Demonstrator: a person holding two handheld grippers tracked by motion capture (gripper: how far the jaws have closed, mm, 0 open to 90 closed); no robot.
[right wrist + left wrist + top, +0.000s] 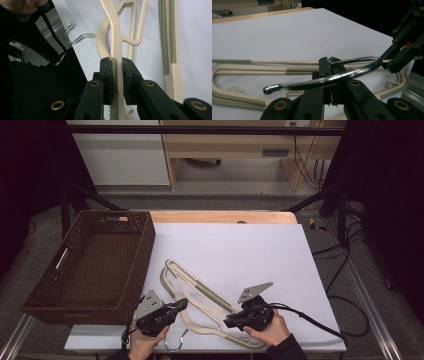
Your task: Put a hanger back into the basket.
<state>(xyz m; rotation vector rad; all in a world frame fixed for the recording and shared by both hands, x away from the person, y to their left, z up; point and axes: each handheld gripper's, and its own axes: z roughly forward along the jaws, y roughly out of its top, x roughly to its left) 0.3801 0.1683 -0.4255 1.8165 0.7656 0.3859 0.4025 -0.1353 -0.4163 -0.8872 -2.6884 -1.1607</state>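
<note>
Several beige plastic hangers [200, 295] lie crossed on the white board [240, 245], near its front edge. My left gripper [181, 305] sits at their left end. In the left gripper view its jaws [330, 64] are shut on the chrome wire hook [352, 72] of a hanger, which curves across in front of them. My right gripper [229, 322] is on the right side of the pile. In the right gripper view its pads [116, 65] are shut on a ribbed beige hanger arm [115, 37]. The right gripper [390, 62] also appears at the far right of the left gripper view.
A dark brown wicker basket [145, 255] stands at the left, its near corner close to my left gripper. The board's bare white surface stretches back to the wooden table edge [225, 216]. Black cables [320, 325] trail off to the right.
</note>
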